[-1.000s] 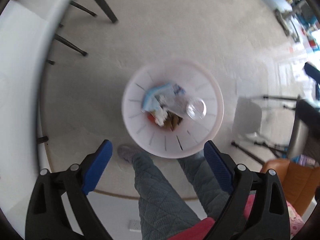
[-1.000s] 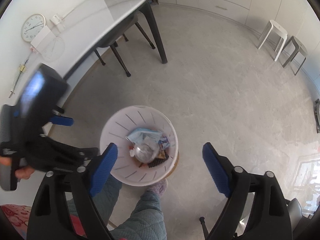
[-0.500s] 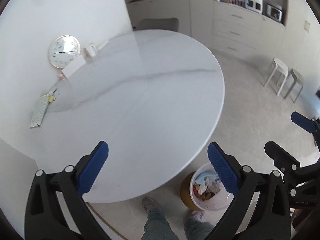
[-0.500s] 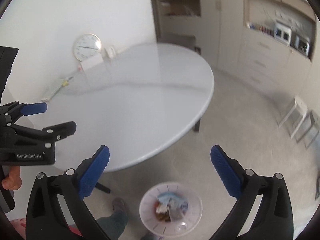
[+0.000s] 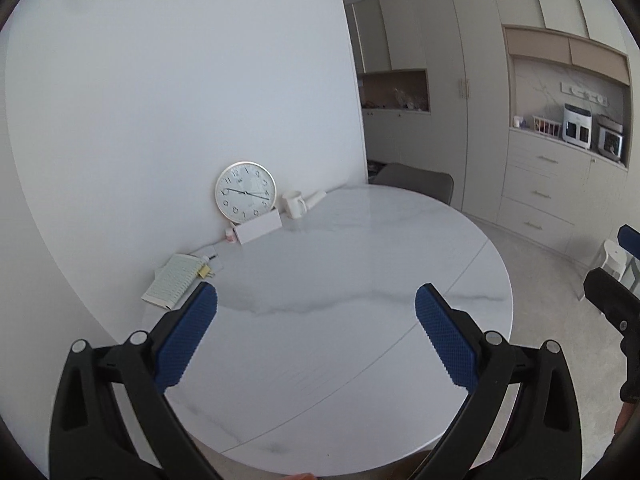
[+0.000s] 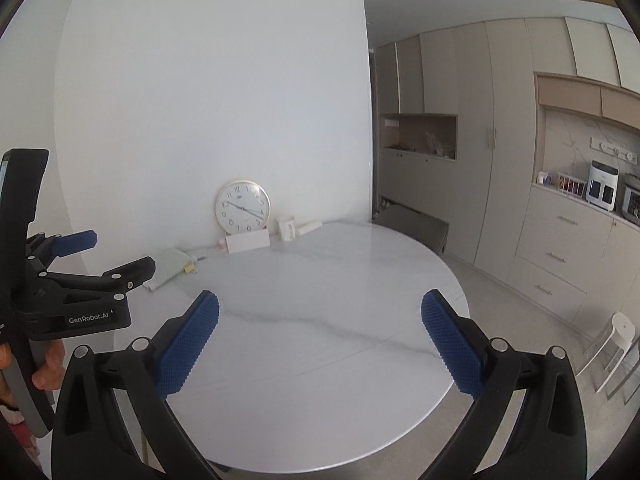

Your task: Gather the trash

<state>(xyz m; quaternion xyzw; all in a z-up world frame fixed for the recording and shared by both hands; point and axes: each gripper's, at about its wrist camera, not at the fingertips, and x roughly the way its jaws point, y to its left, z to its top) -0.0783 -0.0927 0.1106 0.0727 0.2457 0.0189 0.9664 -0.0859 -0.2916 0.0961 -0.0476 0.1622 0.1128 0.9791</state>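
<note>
Both grippers are open and empty, held level above the near edge of a round white marble table (image 5: 340,320), which also shows in the right wrist view (image 6: 320,340). My left gripper (image 5: 316,332) has wide-apart blue pads; it also shows in the right wrist view (image 6: 80,258) at the left. My right gripper (image 6: 320,336) is equally wide open; part of it shows in the left wrist view (image 5: 612,280) at the right edge. No trash and no bin are in view now.
At the table's far side by the wall stand a clock (image 5: 245,189), a white box (image 5: 258,228), a white mug (image 5: 294,204) and a notepad (image 5: 174,280). A grey chair (image 5: 416,182) sits behind the table. Cabinets (image 5: 552,184) and a white stool (image 6: 612,340) are at the right.
Both grippers tilted up from looking down at the white bin of trash on the floor to looking level across the table. The bin has left both views. Both stayed open.
</note>
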